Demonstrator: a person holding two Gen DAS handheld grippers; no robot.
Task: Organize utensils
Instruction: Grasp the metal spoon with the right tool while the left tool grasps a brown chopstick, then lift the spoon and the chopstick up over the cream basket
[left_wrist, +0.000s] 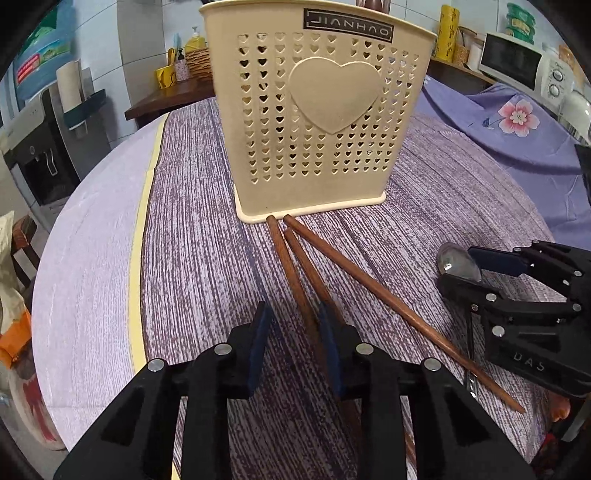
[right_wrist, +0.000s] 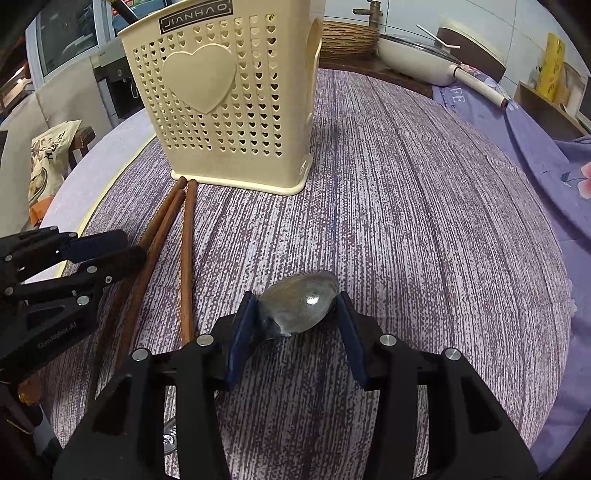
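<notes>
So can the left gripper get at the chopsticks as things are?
Probably yes. The left gripper is open just above the chopsticks, which lie bare on the table; the right gripper is off at the spoon.

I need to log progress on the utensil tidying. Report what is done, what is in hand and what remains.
Done: something dark already stands in the cream holder; I cannot tell what. In hand: the right gripper is open around the metal spoon bowl, not clamped. The left gripper is open above the chopsticks. Left: three chopsticks and the spoon still lie on the table.
</notes>
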